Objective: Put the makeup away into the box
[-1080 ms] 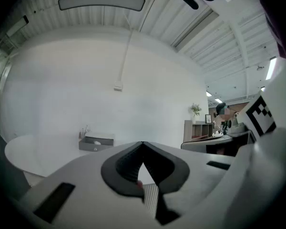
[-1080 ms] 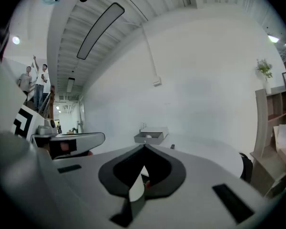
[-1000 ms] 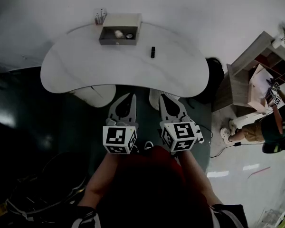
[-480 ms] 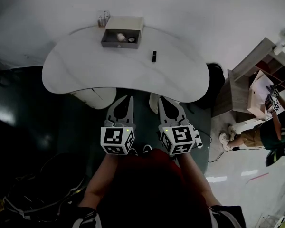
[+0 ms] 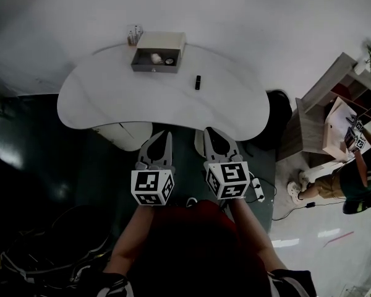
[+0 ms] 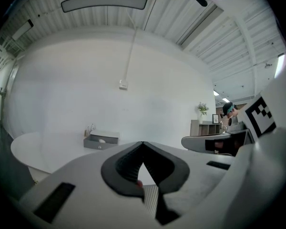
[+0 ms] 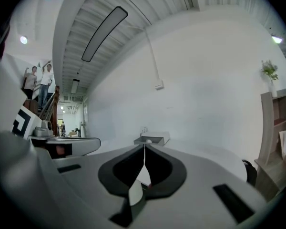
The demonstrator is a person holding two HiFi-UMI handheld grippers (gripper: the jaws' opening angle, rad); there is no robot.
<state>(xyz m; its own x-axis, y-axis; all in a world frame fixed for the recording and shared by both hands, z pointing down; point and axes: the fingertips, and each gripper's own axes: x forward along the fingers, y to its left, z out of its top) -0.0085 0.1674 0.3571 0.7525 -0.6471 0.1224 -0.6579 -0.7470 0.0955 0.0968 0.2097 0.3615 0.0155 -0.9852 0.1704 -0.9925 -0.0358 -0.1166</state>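
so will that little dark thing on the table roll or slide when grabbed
The dark item looks short and slim, so it is probably light and stiff. It lies on the smooth white table, so a nudge may slide it. Whether it is round enough to roll is too small to tell.

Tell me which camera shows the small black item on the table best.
The head view: the small black item lies in plain sight on the white table, right of the box. I cannot find it in either gripper view.
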